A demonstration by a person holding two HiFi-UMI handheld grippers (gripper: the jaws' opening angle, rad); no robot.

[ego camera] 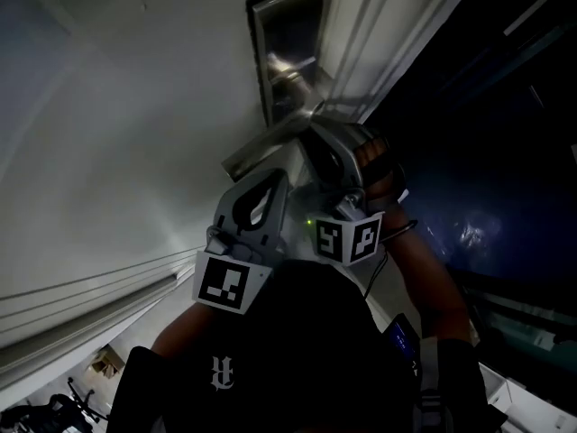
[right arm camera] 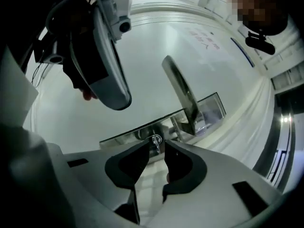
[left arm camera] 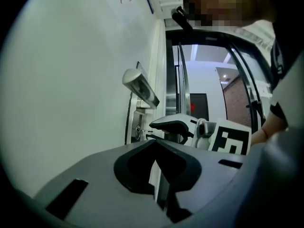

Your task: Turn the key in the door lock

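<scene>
We can read no whole word or number anywhere. Faint red characters [right arm camera: 203,38] run across the white door [right arm camera: 142,80], too small and blurred for us to make out. A white emblem [ego camera: 221,373] sits on dark fabric [ego camera: 297,350]; we see a crest there, not letters. Black-and-white square markers [ego camera: 223,282] stand on the cubes of the left gripper [left arm camera: 155,141] and the right gripper [right arm camera: 156,146]
</scene>
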